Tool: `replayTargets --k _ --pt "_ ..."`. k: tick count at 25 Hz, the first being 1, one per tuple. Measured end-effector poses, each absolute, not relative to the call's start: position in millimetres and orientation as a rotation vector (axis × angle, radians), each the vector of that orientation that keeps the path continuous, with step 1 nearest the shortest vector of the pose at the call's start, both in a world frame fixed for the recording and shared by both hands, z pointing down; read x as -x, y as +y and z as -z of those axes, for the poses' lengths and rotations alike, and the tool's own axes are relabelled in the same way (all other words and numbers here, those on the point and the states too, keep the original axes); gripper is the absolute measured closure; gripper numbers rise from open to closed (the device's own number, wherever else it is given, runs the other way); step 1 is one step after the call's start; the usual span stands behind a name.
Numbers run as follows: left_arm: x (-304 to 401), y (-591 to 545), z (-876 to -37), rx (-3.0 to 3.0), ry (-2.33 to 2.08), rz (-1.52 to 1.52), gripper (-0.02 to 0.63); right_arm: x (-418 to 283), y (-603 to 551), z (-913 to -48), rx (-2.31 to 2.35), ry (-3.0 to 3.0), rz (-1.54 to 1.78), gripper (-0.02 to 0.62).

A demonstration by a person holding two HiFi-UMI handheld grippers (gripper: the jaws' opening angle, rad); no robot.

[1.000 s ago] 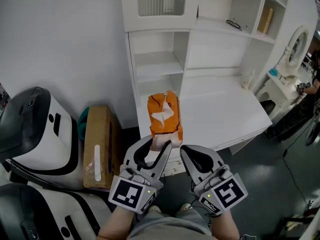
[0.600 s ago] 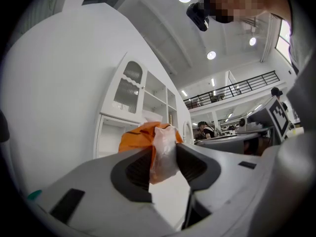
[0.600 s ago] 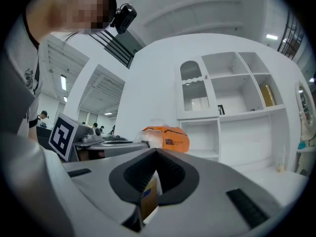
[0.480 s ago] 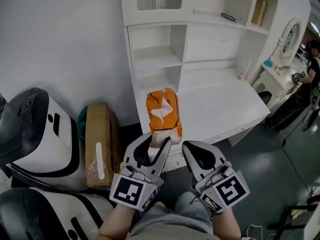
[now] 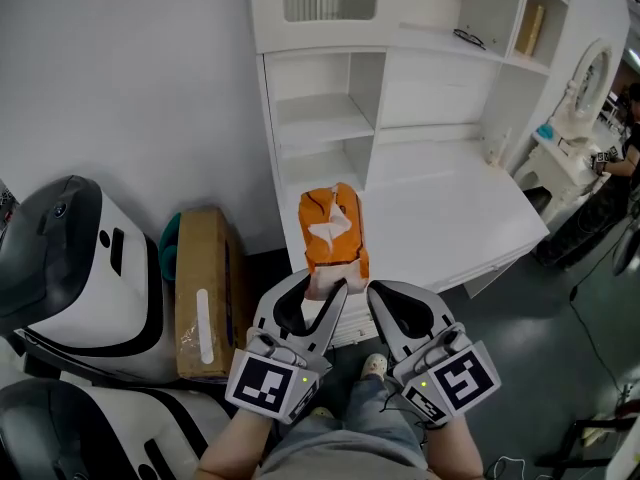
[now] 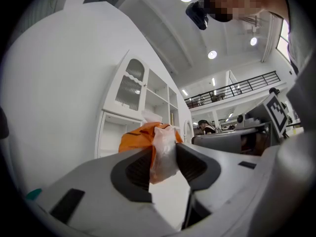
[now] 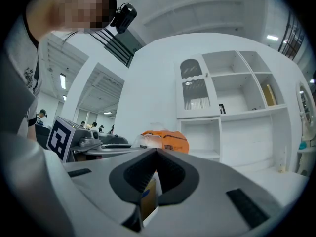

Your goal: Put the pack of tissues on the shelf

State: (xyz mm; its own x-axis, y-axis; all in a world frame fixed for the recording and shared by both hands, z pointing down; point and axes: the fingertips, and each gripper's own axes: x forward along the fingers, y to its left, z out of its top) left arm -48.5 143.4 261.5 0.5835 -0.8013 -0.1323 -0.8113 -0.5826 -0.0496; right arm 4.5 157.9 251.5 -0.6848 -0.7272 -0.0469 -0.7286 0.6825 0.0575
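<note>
An orange pack of tissues point(image 5: 332, 230) with a clear plastic end is held in the air in front of the white shelf unit point(image 5: 322, 120). My left gripper point(image 5: 330, 286) is shut on the plastic end of the pack point(image 6: 159, 149), and the orange body point(image 6: 138, 138) sticks out past the jaws. My right gripper point(image 5: 372, 290) is just to the right of it, shut with nothing between its tips point(image 7: 157, 152). In the right gripper view the pack point(image 7: 168, 141) shows beyond the jaws, with the open shelf compartments point(image 7: 200, 137) behind it.
A white desk top point(image 5: 455, 213) joins the shelf unit on the right. A cardboard box point(image 5: 205, 288) and white-and-black machines point(image 5: 60, 258) stand on the floor at left. Glasses point(image 5: 470, 38) lie on an upper shelf. A vanity mirror point(image 5: 590, 78) and a person point(image 5: 625, 158) are at far right.
The left gripper and the pack have sunk slightly against the shelf unit. The grip is unchanged and the right gripper has kept its place.
</note>
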Motion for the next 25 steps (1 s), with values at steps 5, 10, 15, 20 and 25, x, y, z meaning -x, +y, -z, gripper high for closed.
replayTargets --k 5,10,15,20,25 --pt "48.6 119.3 -262.9 2.683 1.415 -0.132 0.436 -3.7 131.7 -251.5 1.198 2.878 -0.102 0.586" --pt "46.2 85.9 -260.9 2.669 1.458 -0.135 0.436 -4.0 96.2 -247.5 1.148 2.903 -0.098 0.586" --pt "42.3 62.0 -267.6 2.648 1.485 -0.129 0.436 -6.5 69.3 -251.8 1.106 2.918 -0.106 0.586" --pt "37.3 24.8 -267.8 2.655 1.542 -0.092 0.436 -11.8 30.1 -247.2 1.067 2.946 -0.083 0.586" --pt "34.2 -2.2 -268.4 2.611 1.589 -0.113 0.436 -18.5 3.1 -250.2 1.025 2.966 -0.061 0.586"
